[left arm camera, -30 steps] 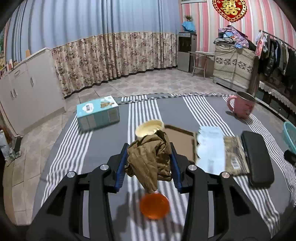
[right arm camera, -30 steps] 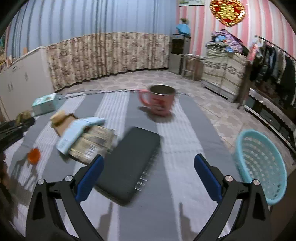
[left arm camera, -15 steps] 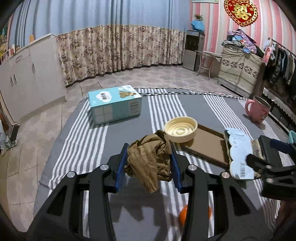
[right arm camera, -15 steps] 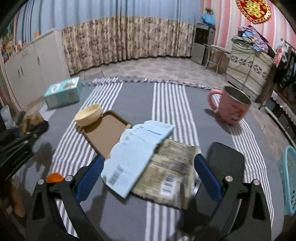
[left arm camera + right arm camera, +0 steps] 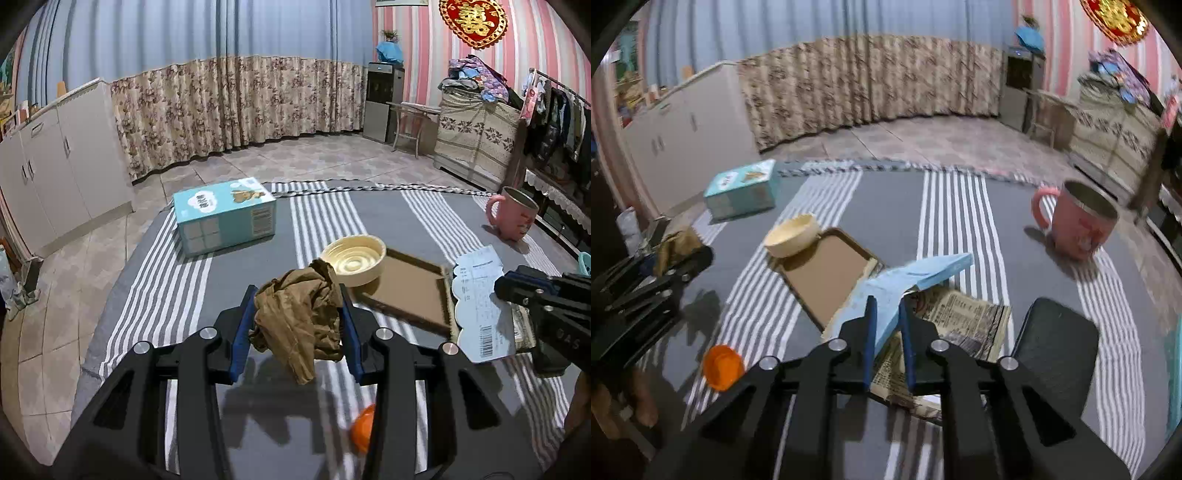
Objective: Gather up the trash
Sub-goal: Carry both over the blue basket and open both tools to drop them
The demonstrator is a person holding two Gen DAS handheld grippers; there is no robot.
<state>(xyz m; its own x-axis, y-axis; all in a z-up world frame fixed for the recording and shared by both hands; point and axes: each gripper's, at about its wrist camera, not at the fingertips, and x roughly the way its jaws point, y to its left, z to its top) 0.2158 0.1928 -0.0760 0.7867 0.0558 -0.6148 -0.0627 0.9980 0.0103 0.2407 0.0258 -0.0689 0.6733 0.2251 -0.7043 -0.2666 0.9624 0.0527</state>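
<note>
While the left gripper (image 5: 297,325) is pinching a crumpled brown paper wad (image 5: 301,314) between its blue fingers above the grey striped tabletop (image 5: 388,218), only the right wrist view is showing the right gripper (image 5: 886,325) closing its fingers on a light blue paper slip (image 5: 905,284), whose far end is lifting off the folded newspaper (image 5: 964,325). That view alone is showing the black rectangular case (image 5: 1056,347) just right of the newspaper and the whole orange round lid (image 5: 723,367). Open cloth is lying between the teal cardboard box (image 5: 225,218) and the cream round bowl (image 5: 354,258), and towards the pink mug (image 5: 1078,225).
</note>
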